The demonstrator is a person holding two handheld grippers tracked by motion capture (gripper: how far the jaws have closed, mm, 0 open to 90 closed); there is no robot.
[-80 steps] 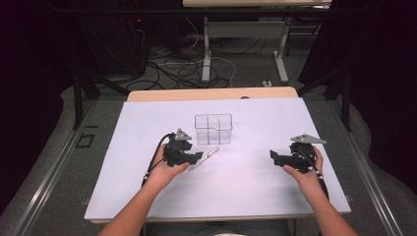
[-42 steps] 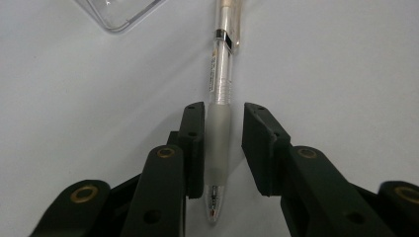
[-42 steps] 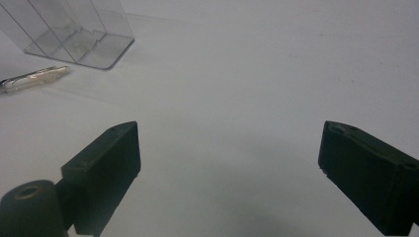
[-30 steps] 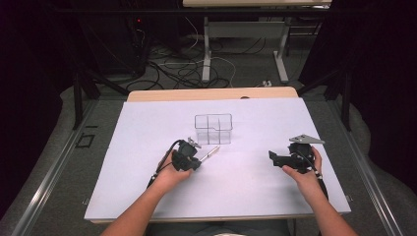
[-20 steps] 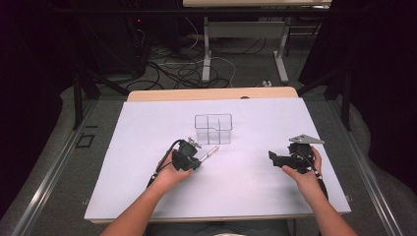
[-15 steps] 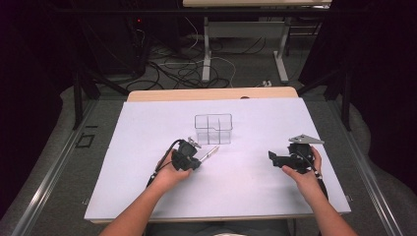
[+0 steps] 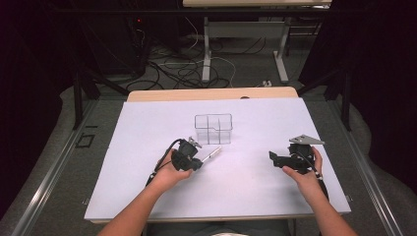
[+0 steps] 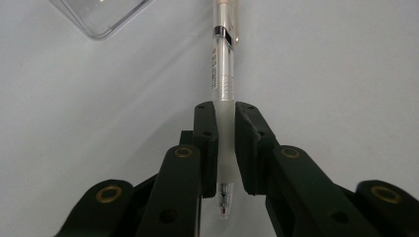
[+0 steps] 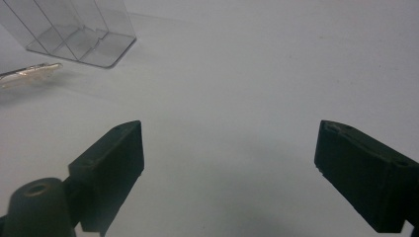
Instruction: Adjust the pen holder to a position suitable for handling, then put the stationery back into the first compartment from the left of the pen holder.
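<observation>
White surface [image 7: 147, 147], cables on the floor behind. My left gripper [image 8: 225, 143] is clamped on a clear pen [image 8: 222, 74] beside the clear box [image 7: 213, 129]; right gripper [image 9: 230, 173] gapes wide, empty.

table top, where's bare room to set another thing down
Bare patches: between the left gripper and the right gripper, and the wide strips left and right of the clear box. It is crowded just in front of the box, where the pen lies gripped.
</observation>
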